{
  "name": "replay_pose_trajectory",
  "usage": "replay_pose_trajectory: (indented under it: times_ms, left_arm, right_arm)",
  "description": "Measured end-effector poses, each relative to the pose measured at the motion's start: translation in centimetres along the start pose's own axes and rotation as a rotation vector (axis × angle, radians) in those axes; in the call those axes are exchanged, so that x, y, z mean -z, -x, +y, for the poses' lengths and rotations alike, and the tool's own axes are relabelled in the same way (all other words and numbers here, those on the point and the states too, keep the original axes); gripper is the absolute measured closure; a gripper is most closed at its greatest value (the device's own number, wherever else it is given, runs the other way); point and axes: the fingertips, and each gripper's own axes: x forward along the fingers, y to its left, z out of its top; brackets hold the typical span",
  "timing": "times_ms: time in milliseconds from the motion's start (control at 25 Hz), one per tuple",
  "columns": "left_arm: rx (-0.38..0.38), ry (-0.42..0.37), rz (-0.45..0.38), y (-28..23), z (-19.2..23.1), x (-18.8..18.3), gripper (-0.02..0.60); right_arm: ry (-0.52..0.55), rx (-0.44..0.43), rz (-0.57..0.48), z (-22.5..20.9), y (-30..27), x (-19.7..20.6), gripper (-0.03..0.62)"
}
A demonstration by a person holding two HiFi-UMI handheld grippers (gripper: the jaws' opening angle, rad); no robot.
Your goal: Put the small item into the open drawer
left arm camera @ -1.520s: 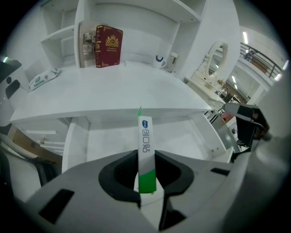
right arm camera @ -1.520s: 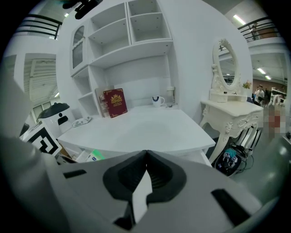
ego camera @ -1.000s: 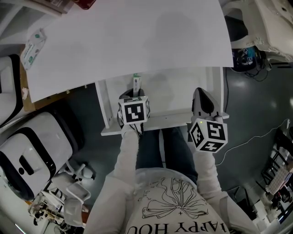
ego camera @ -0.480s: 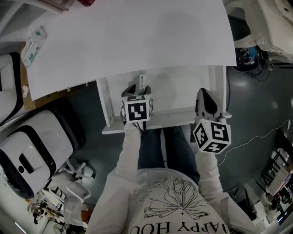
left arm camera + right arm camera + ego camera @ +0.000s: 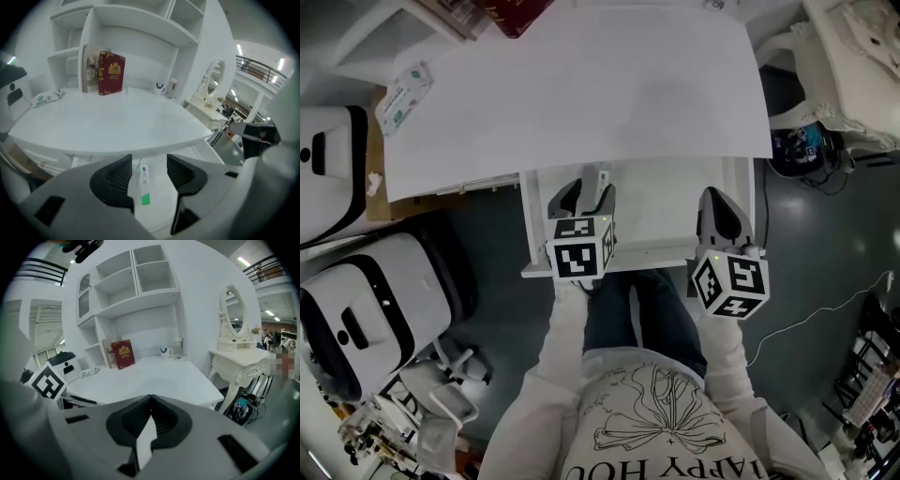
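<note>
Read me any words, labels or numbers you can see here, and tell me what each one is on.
"HAPPY HOU", upside down and cut off by the picture's edge: on the person's shirt.
Red book, tube, wipes pack: print too small or blurred to read.

White desk [image 5: 581, 84] — red book [image 5: 111, 73], wipes pack [image 5: 403, 84], open drawer [image 5: 675, 202] — small tube [image 5: 142, 180]

Small white plastic tube [image 5: 142, 180], blue print and green end; plain white open drawer [image 5: 656, 211] and plain white flat desk top [image 5: 581, 94]. Dark red hardback book [image 5: 111, 73] with gold crest; soft white packet [image 5: 46, 98] with green markings.
</note>
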Motion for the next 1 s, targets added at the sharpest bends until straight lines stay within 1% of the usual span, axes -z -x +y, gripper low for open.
replay_pose_trajectory:
  times_ms: [40,120,200,320,400,560,680,840,1000]
  left_arm:
    - [-0.009,-0.003,-0.046,1.4,-0.1,-1.4,0.356]
    - [-0.028,-0.014,-0.137,4.1,-0.2,-4.2,0.427]
    - [-0.042,-0.028,-0.211,6.8,-0.4,-6.6,0.477]
    - [-0.061,-0.027,-0.289,10.7,-0.6,-9.0,0.539]
    - [-0.084,-0.023,-0.342,13.1,-0.5,-10.3,0.560]
    - [-0.143,-0.027,-0.458,17.6,-0.3,-12.3,0.569]
    - [-0.166,-0.031,-0.527,20.4,-0.5,-13.7,0.569]
    - [-0.188,-0.041,-0.603,23.7,-0.9,-15.2,0.569]
    - [-0.199,-0.048,-0.661,26.1,-1.5,-16.3,0.569]
  right_arm:
    - [0.006,-0.009,-0.016,0.5,0.3,-0.9,0.591]
    - [0.020,-0.026,-0.053,1.5,1.0,-2.8,0.591]
    - [0.032,-0.043,-0.091,2.4,1.7,-4.6,0.591]
    - [0.048,-0.066,-0.141,3.8,2.9,-7.2,0.591]
    - [0.061,-0.081,-0.175,4.6,3.7,-8.9,0.591]
    - [0.069,-0.107,-0.238,6.1,5.3,-11.5,0.591]
    - [0.078,-0.125,-0.278,7.0,6.4,-13.2,0.591]
    - [0.093,-0.147,-0.336,8.0,8.0,-15.3,0.591]
    - [0.104,-0.159,-0.393,8.5,9.4,-17.4,0.591]
